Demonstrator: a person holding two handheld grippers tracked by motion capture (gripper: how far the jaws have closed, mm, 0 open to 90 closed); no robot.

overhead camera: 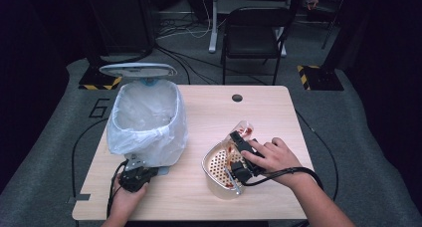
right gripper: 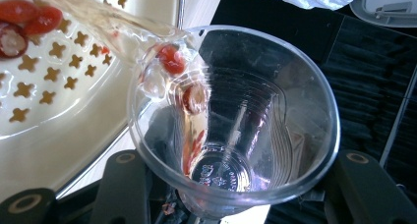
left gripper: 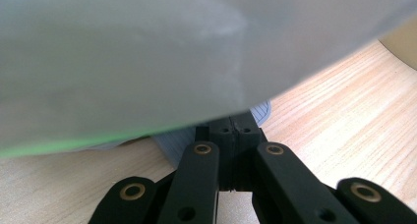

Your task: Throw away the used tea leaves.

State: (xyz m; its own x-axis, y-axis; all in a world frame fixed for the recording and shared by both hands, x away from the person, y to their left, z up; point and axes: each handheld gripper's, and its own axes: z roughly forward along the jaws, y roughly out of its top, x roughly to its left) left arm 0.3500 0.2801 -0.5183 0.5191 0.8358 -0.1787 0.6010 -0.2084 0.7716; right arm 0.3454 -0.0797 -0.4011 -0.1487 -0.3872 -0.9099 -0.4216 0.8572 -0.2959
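One clear cup (right gripper: 236, 130) tipped over one colander (overhead camera: 219, 167), one lined bin (overhead camera: 144, 120).

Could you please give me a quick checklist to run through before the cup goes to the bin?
1. Right hand-held gripper holds the clear plastic cup: ok.
2. Cup tipped over the perforated strainer basket: ok.
3. Cup emptied: not ok, red berry pieces cling inside.
4. Lined trash bin lid open: ok.
5. Left hand-held gripper shut at the bin's pedal: ok.
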